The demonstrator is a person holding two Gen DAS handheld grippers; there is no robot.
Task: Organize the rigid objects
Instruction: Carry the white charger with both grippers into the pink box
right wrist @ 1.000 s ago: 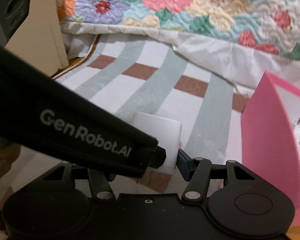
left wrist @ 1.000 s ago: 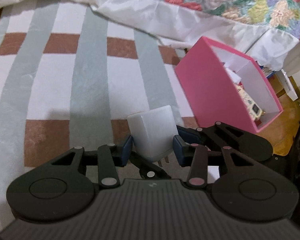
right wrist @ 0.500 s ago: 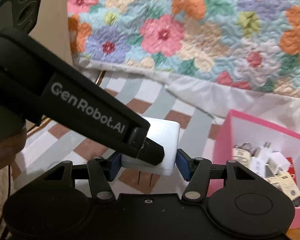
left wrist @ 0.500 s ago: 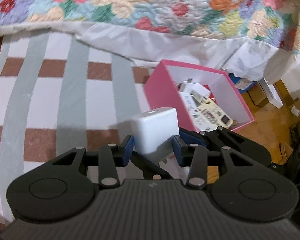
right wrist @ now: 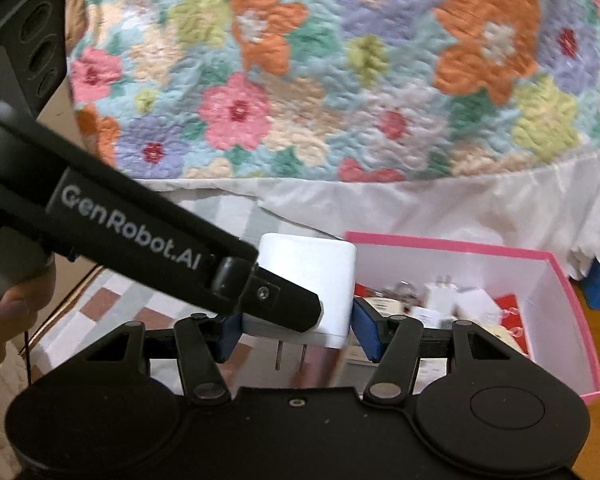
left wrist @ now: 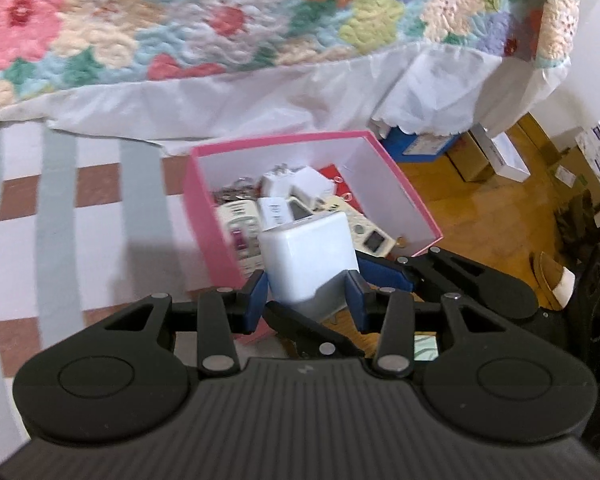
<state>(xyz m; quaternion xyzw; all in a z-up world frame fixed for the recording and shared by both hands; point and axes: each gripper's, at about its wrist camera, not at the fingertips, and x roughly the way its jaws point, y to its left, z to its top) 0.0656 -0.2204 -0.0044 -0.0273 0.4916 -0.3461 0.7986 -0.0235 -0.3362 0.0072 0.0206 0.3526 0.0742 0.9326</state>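
Both grippers, left gripper (left wrist: 307, 300) and right gripper (right wrist: 296, 336), clamp one white charger (left wrist: 306, 258), steadying it toward the pink box (left wrist: 204, 216) at one o'clock

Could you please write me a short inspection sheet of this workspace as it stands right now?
Surface: striped mat in grey, white and brown, on a wooden floor.
Job's things: white plug adapter, prongs pointing down, raised in front of the open pink box.
Clutter: box already holds small white chargers and other gadgets, too blurred to name.
Grippers: left gripper and right gripper both clamp the adapter, fingers pressed on its sides.
Cables: nothing seen for certain.
Surroundings: floral quilt with a white sheet hanging below it; cardboard boxes on the floor; a person's hand holding the left gripper.
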